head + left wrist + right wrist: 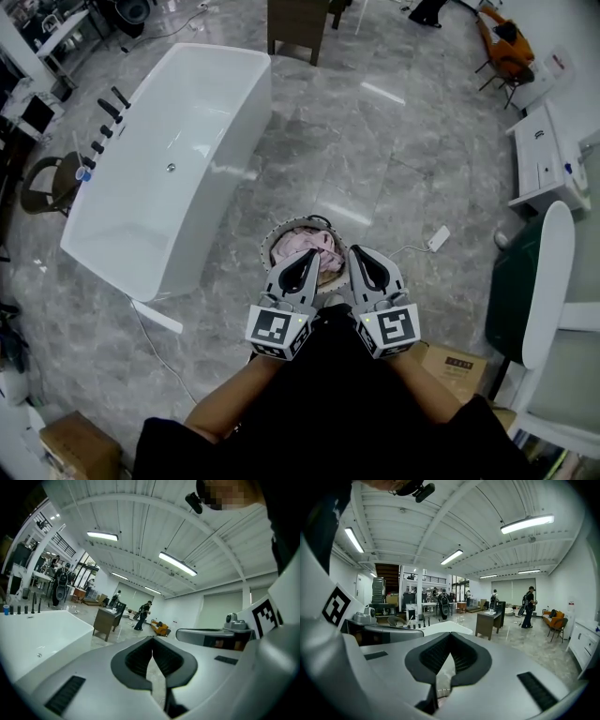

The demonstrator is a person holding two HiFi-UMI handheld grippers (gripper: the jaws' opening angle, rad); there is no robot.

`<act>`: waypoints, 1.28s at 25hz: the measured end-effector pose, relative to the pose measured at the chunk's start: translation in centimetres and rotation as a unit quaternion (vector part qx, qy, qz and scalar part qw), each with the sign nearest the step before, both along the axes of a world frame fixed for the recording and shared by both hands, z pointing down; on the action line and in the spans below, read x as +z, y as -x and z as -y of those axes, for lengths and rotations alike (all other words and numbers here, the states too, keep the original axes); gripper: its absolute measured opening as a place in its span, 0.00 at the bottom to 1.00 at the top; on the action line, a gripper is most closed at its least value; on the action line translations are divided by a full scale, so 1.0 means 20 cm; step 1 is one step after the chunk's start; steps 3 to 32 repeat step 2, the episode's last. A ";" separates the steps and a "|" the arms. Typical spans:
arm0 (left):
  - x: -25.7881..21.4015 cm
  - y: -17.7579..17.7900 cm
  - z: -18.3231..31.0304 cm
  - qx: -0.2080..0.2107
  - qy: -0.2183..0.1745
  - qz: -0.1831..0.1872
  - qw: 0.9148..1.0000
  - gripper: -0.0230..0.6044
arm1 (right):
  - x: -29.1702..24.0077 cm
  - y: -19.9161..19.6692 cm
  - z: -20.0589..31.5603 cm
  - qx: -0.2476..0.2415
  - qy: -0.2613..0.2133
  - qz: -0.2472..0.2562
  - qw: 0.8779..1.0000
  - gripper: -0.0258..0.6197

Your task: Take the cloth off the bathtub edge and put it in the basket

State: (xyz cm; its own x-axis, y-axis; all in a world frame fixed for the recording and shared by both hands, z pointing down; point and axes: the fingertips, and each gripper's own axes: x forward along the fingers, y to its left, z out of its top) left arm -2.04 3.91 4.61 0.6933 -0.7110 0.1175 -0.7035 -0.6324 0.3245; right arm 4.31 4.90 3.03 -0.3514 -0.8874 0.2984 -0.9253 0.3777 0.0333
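Observation:
A pink cloth [307, 248] lies bunched inside a round basket [273, 238] on the grey marble floor, just right of the white bathtub [173, 159]. No cloth shows on the tub's rim. Side by side above the basket's near edge are my left gripper [310, 253] and right gripper [355, 251], both shut with nothing between their tips. In the left gripper view the left gripper [152, 638] points level across the room, tips touching. My right gripper [450, 634] looks the same in its own view, with the tub's end [440, 628] beyond it.
Black taps [105, 122] line the tub's far-left rim. A white power strip [438, 238] with its cable lies on the floor right of the basket. A wooden cabinet [299, 23] stands beyond the tub. White furniture [547, 155] and a chair [548, 281] stand on the right. People stand far off.

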 end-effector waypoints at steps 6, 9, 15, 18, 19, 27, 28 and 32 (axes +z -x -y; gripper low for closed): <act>0.01 0.00 0.00 0.002 -0.001 -0.001 1.000 0.06 | 0.01 0.00 0.00 0.001 0.000 -0.002 1.000 0.09; 0.01 0.00 0.00 0.002 -0.001 -0.001 1.000 0.06 | 0.01 0.00 0.00 0.001 0.000 -0.002 1.000 0.09; 0.01 0.00 0.00 0.002 -0.001 -0.001 1.000 0.06 | 0.01 0.00 0.00 0.001 0.000 -0.002 1.000 0.09; 0.01 0.00 0.00 0.002 -0.001 -0.001 1.000 0.06 | 0.01 0.00 0.00 0.001 0.000 -0.002 1.000 0.09; 0.01 0.00 0.00 0.002 -0.001 -0.001 1.000 0.06 | 0.01 0.00 0.00 0.001 0.000 -0.002 1.000 0.09; 0.01 0.00 0.00 0.002 -0.001 -0.001 1.000 0.06 | 0.01 0.00 0.00 0.001 0.000 -0.002 1.000 0.09; 0.01 0.00 0.00 0.002 -0.001 -0.001 1.000 0.06 | 0.01 0.00 0.00 0.001 0.000 -0.002 1.000 0.09; 0.01 0.00 0.00 0.002 -0.001 -0.001 1.000 0.06 | 0.01 0.00 0.00 0.001 0.000 -0.002 1.000 0.09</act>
